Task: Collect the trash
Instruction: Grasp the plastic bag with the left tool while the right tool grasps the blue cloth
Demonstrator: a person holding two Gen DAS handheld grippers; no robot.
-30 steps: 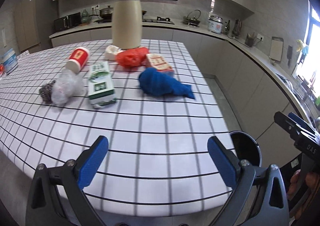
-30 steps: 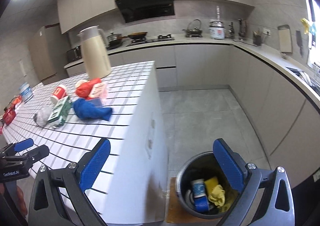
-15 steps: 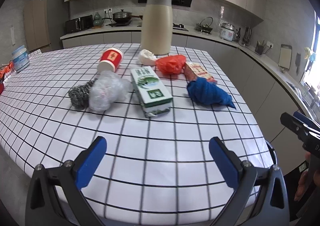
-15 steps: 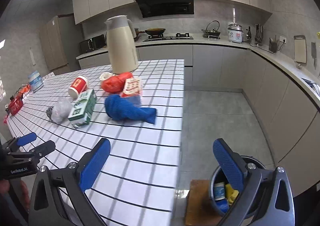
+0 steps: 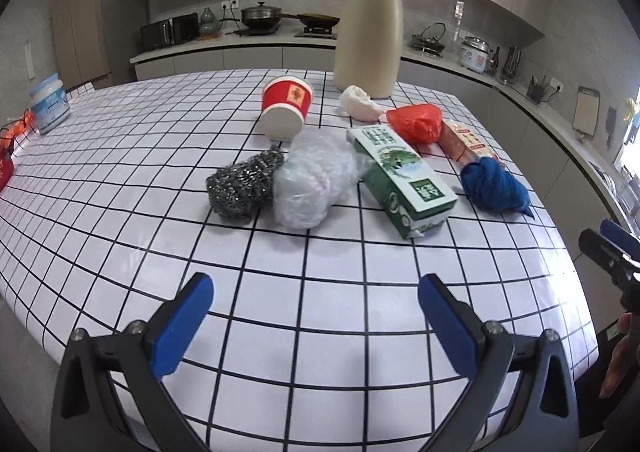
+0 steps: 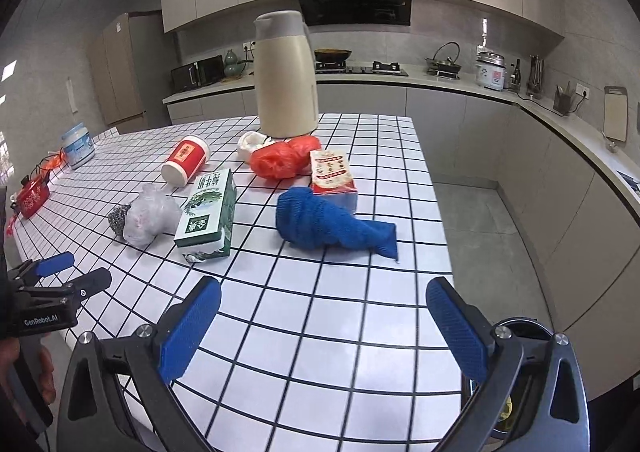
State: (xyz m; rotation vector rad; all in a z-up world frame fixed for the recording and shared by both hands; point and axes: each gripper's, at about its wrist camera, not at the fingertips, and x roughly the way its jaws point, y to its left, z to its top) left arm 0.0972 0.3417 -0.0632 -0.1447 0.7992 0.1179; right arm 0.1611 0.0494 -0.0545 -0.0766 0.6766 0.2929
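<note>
Trash lies on the checked table [image 5: 320,332]: a green carton [image 5: 404,179] [image 6: 208,211], a clear plastic bag [image 5: 312,183] [image 6: 148,217], a steel scourer [image 5: 244,187], a red paper cup [image 5: 286,107] [image 6: 186,159], a red bag [image 5: 416,123] [image 6: 280,159], a white wad [image 5: 358,103], a red-and-white box [image 6: 332,175] and a blue cloth [image 5: 492,183] [image 6: 332,228]. My left gripper [image 5: 314,310] is open and empty, short of the clear bag. My right gripper [image 6: 324,326] is open and empty, short of the blue cloth.
A tall cream thermos jug [image 5: 370,35] [image 6: 286,75] stands behind the trash. A white tub [image 5: 50,103] and red items [image 6: 34,191] sit at the table's left end. The bin rim [image 6: 520,324] shows on the floor at lower right, below the table's edge.
Both grippers have swung left and moved in over the table. The trash now sits closer and more central. The bin has dropped almost out of the right wrist view.
</note>
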